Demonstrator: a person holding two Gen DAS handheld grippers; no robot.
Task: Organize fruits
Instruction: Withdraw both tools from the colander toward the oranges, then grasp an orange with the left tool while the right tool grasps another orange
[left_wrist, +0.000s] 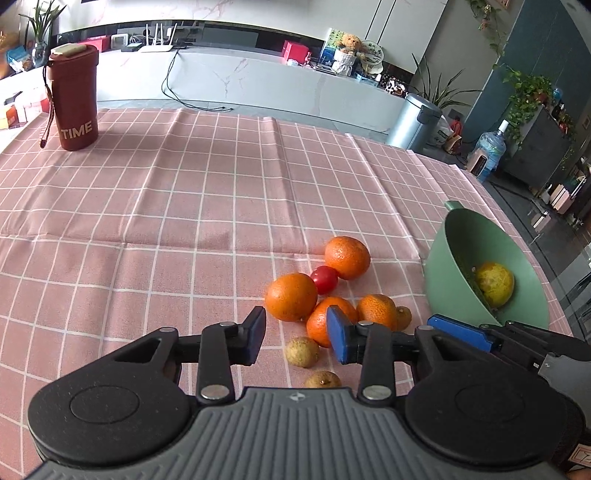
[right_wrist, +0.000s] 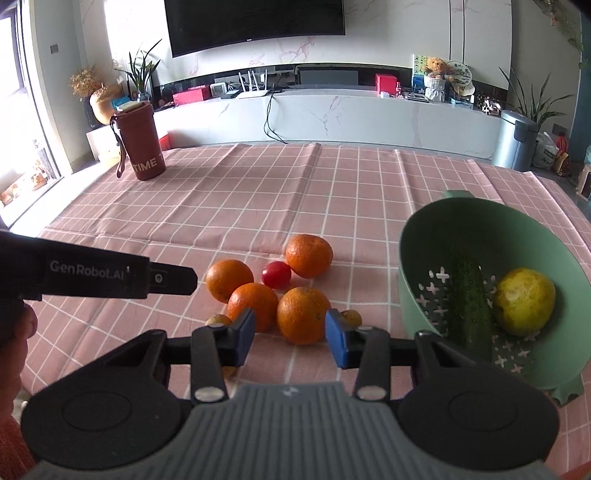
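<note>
Several oranges (right_wrist: 303, 319) and a small red tomato (right_wrist: 276, 274) lie grouped on the pink checked cloth, with small brown fruits (left_wrist: 302, 351) beside them. A green colander bowl (right_wrist: 424, 236) at the right holds a yellow lemon (right_wrist: 524, 302) and a cucumber (right_wrist: 469, 295). My right gripper (right_wrist: 290, 341) is open, its jaws either side of the nearest orange, just short of it. My left gripper (left_wrist: 297, 338) is open above the small brown fruits, near the oranges (left_wrist: 291, 301). The bowl (left_wrist: 439, 273) and lemon (left_wrist: 494, 283) also show in the left wrist view.
A dark red tumbler marked TIME (left_wrist: 74, 98) stands at the far left of the table. The right gripper's body (left_wrist: 517, 339) shows low right in the left wrist view; the left gripper's body (right_wrist: 92, 275) crosses the left of the right wrist view. The table edge lies right of the bowl.
</note>
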